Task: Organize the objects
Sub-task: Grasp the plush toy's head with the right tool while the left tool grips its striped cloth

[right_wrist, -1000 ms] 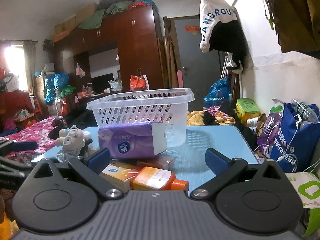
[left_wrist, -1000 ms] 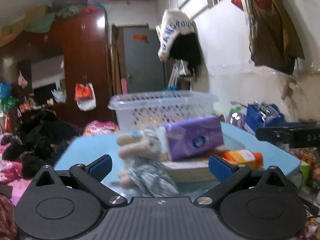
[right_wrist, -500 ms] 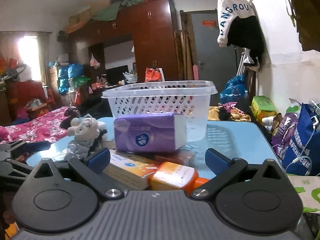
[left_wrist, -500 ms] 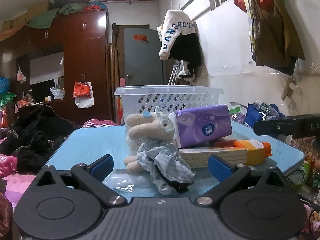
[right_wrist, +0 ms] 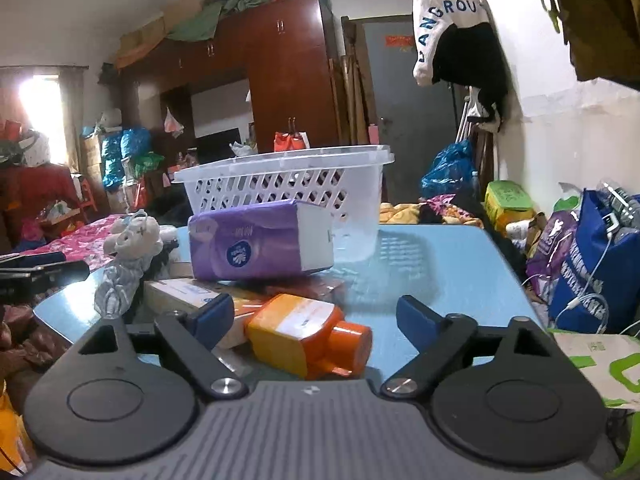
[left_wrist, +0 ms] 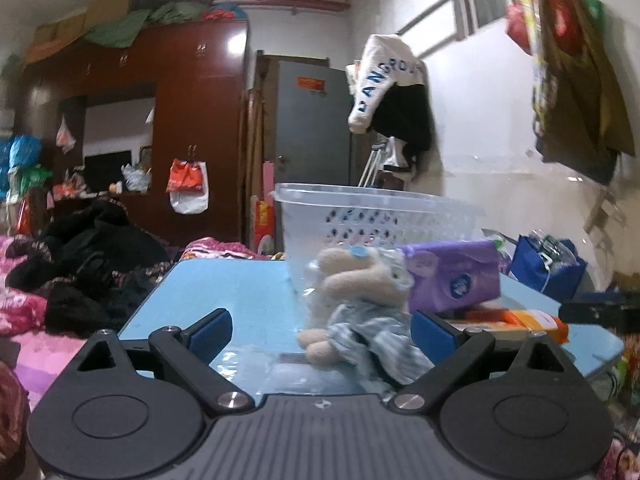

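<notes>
Left gripper (left_wrist: pixel 322 330) gapes before the beige plush toy in striped cloth (left_wrist: pixel 362 304); right gripper (right_wrist: pixel 316 316) spread wide around the orange plastic bottle (right_wrist: pixel 310 338) on the light-blue worktop (right_wrist: pixel 432 264)

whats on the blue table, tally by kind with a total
Plush toy: 1
Purple tissue pack: 1
Orange bottle: 1
Flat cardboard box: 1
White basket: 1
Total: 5, all on the blue table. Something reddish lies under the tissue pack, too hidden to name or count.
</notes>
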Demonstrator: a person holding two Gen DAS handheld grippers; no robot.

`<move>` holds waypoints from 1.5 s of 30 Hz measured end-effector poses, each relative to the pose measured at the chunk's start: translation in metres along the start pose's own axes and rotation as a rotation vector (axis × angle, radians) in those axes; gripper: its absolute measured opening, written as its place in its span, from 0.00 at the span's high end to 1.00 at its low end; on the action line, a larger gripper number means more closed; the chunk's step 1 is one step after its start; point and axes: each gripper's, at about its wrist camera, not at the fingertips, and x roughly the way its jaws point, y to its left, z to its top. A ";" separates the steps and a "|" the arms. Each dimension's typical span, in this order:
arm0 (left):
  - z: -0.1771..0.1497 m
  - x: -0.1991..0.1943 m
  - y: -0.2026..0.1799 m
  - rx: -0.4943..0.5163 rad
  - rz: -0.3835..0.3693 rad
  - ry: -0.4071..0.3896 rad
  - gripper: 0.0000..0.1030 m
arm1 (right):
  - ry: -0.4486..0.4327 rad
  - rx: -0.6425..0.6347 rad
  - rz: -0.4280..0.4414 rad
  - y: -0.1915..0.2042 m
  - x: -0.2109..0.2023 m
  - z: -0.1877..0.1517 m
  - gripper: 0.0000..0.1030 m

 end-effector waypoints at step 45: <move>-0.030 -0.001 -0.044 0.124 -0.051 -0.011 0.65 | -0.018 -0.108 0.310 0.095 0.049 0.056 0.51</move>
